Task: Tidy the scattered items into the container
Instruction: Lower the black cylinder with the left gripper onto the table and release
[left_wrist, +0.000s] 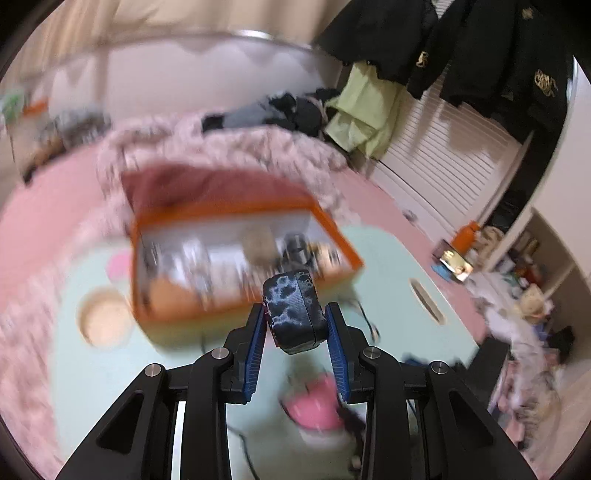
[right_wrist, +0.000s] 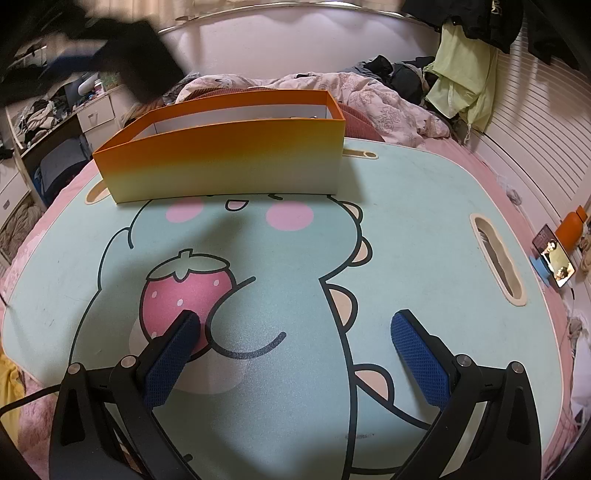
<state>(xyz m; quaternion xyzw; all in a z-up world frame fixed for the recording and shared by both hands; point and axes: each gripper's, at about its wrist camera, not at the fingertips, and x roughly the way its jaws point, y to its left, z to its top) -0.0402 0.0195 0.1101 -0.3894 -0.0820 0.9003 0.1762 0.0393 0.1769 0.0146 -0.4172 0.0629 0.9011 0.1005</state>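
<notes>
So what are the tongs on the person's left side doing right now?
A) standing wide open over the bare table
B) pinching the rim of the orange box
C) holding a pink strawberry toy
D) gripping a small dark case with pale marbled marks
D: in the left wrist view the blue pads of the left tongs press on both sides of a small dark marbled case, near the orange box.
</notes>
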